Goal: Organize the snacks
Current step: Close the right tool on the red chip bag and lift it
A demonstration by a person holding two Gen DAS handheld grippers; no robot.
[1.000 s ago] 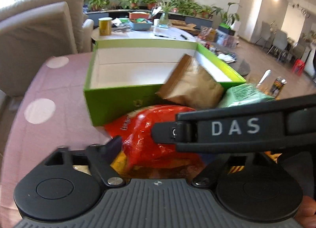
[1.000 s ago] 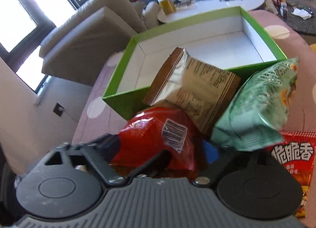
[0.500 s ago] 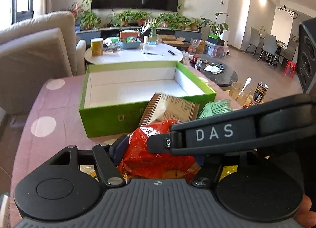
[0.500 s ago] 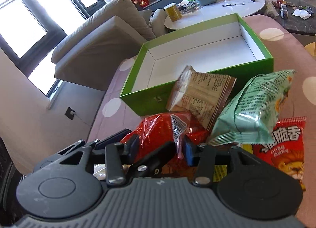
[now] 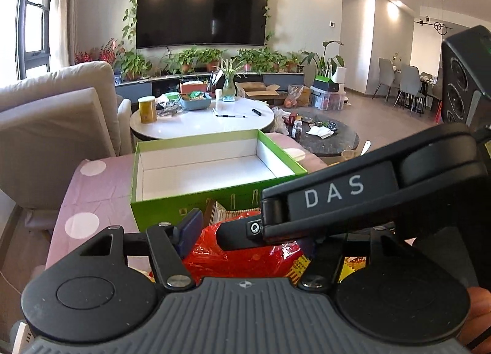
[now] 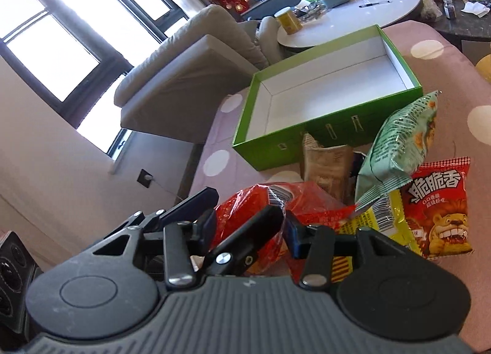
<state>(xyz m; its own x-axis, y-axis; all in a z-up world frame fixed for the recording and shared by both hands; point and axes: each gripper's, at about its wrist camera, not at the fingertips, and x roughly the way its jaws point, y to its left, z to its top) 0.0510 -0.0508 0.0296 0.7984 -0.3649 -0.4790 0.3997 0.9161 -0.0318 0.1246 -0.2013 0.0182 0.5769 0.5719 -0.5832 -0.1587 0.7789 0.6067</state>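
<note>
An empty green box (image 5: 214,200) (image 6: 325,126) with a white inside sits on the pink dotted cloth. In front of it lie a brown packet (image 6: 326,163), a pale green bag (image 6: 399,145), a red lion packet (image 6: 438,209) and a yellow packet (image 6: 396,222). A red snack bag (image 5: 245,255) (image 6: 270,209) is nearest. Both grippers close around it: my left gripper (image 5: 248,237) and my right gripper (image 6: 250,225), whose body crosses the left wrist view.
A white round table (image 5: 202,117) with a yellow tin (image 5: 147,110) stands behind the box. A beige sofa (image 5: 52,126) is to the left. A dark round table (image 5: 328,136) is at the right. The cloth's left edge (image 6: 202,163) drops to the floor.
Both grippers have pulled back and up from the box with the red bag between them. The right gripper's jaws have closed on the bag. The brown packet now lies lower.
</note>
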